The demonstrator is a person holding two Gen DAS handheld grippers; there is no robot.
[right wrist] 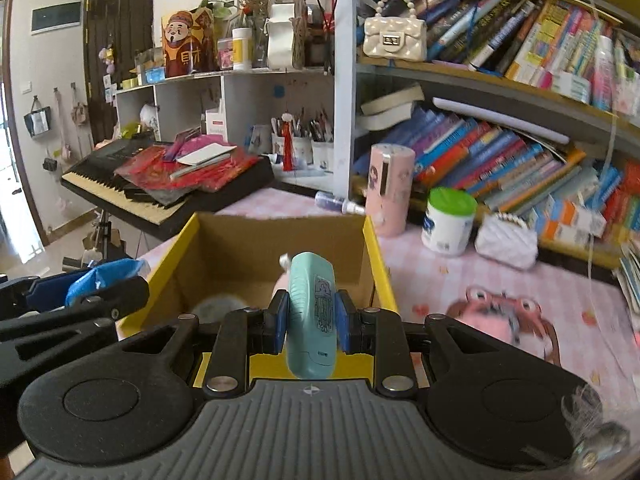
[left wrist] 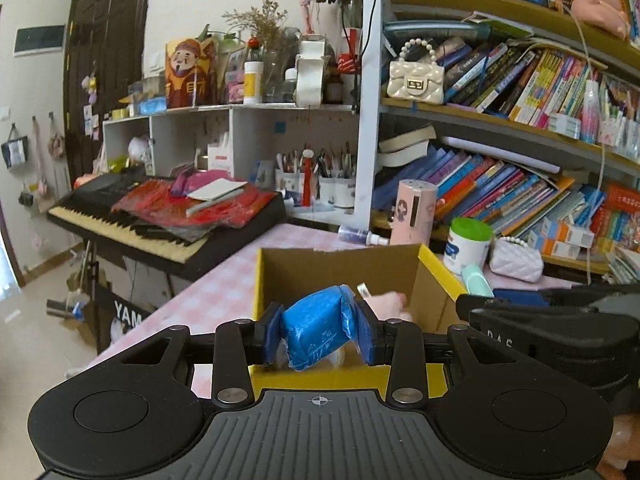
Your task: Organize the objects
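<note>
My left gripper [left wrist: 320,334] is shut on a blue plastic-wrapped packet [left wrist: 316,328], held over the near edge of an open yellow cardboard box [left wrist: 436,264]. A pink soft thing [left wrist: 390,302] lies inside the box. My right gripper [right wrist: 312,322] is shut on a mint-green oblong case [right wrist: 312,312] with a drawing on it, also above the near side of the same box [right wrist: 374,248]. The left gripper with its blue packet [right wrist: 100,280] shows at the left of the right wrist view, and the right gripper's black body [left wrist: 560,328] shows at the right of the left wrist view.
The box stands on a pink checked tablecloth [right wrist: 432,272]. Behind it are a pink cylinder [right wrist: 388,188], a green-lidded white jar [right wrist: 450,220], a small spray bottle [right wrist: 338,203] and a white quilted purse [right wrist: 506,240]. A pink cartoon toy [right wrist: 500,316] lies right. A keyboard piano [left wrist: 160,216] and crowded bookshelves [left wrist: 520,112] surround.
</note>
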